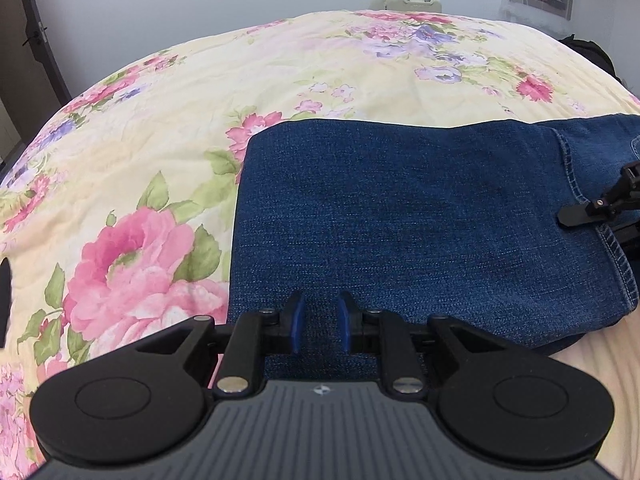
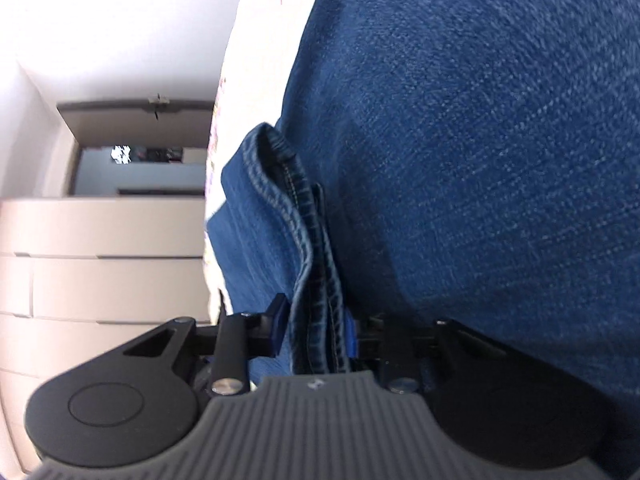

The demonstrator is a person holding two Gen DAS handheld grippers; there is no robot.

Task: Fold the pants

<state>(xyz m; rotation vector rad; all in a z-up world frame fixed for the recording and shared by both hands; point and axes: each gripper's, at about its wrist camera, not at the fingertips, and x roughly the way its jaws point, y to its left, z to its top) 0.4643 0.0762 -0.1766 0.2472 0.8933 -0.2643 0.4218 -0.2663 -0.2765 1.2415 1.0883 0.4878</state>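
Blue jeans (image 1: 400, 208) lie folded into a block on a floral bedspread (image 1: 160, 140). My left gripper (image 1: 320, 324) sits low over the block's near edge. Its blue pads are a little apart, and denim fills the gap between them. At the block's right side, one of my right gripper's fingers (image 1: 572, 216) rests on the stitched hem. In the right wrist view the picture is rolled sideways. There the jeans (image 2: 480, 160) fill the frame, and my right gripper (image 2: 316, 326) is shut on the stacked hems (image 2: 316, 240).
The bedspread stretches far to the left and back. A pale suitcase (image 1: 412, 0) stands behind the bed, and a dark bag (image 1: 588, 52) lies at its far right. A beige dresser (image 2: 100, 260) and a doorway (image 2: 136, 160) lie beyond the bed's edge.
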